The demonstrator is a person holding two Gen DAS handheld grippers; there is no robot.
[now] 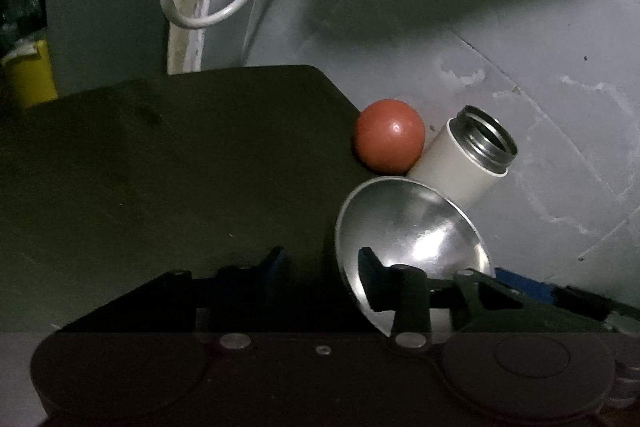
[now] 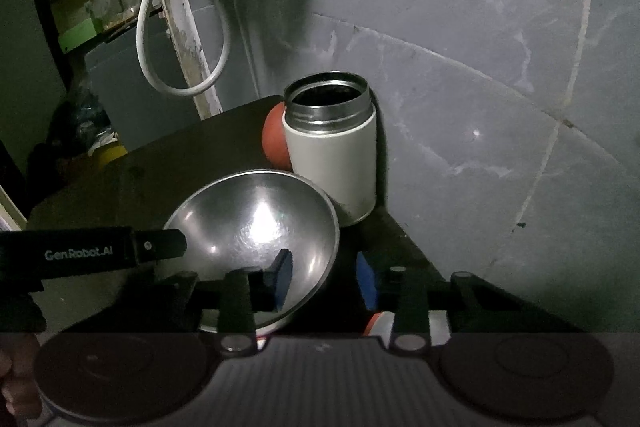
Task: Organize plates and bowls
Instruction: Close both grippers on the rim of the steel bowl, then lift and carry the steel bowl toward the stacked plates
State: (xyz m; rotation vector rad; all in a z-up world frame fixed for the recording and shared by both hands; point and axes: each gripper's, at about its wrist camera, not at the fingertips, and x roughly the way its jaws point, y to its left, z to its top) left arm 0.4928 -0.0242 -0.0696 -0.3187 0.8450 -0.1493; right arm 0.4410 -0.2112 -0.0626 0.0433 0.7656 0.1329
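Crowding the steel bowl (image 2: pixel 256 227): white flask (image 2: pixel 332 155), red ball (image 1: pixel 390 141) behind.

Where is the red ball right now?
The red ball sits near the dark table's far corner, against the white flask, beyond the steel bowl. In the right wrist view the flask mostly hides it.

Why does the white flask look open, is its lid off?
Yes, open. The white flask stands upright with no lid; its bare metal neck and dark inside show.

Dark worktop (image 2: pixel 120 179) under my fingers carries steel bowl (image 2: pixel 256 223), white open flask (image 2: pixel 332 155), red ball (image 1: pixel 390 141).
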